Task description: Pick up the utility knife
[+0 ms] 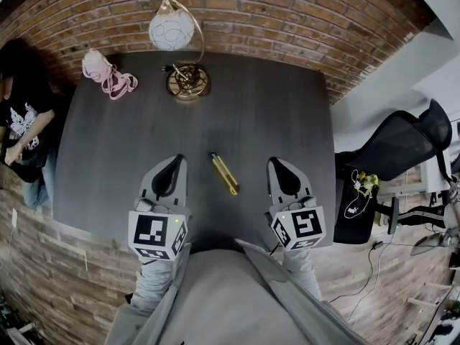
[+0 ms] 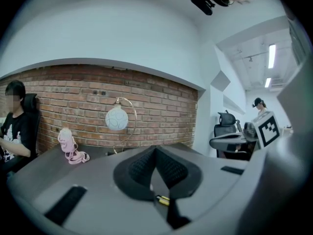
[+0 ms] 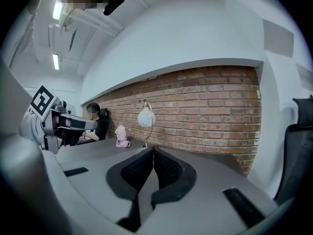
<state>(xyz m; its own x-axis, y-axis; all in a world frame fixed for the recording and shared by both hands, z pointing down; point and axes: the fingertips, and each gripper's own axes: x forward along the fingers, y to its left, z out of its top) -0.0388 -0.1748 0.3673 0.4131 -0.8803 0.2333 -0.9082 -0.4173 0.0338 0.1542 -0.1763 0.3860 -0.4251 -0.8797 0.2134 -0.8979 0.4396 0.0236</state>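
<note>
Slim yellow utility knife (image 1: 224,173), frame centre, on dark grey table (image 1: 273,113) between left gripper (image 1: 175,161) and right gripper (image 1: 277,164); both jaws pressed together, empty.

Grey two-jaw right gripper (image 3: 152,150): jaws together, nothing between them.
From the jaw tips: white globe lamp on curved brass stand (image 3: 145,117) at eleven o'clock, pink strapped bundle (image 3: 121,137) at ten, red brick wall (image 3: 210,106) behind.

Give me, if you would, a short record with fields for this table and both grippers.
table: dark, by brick wall
utility knife: yellow, flat on table between the grippers, untouched
left gripper: shut, empty, left of knife
right gripper: shut, empty, right of knife
lamp: far edge, white globe shade
pink corded item: far left corner
</note>
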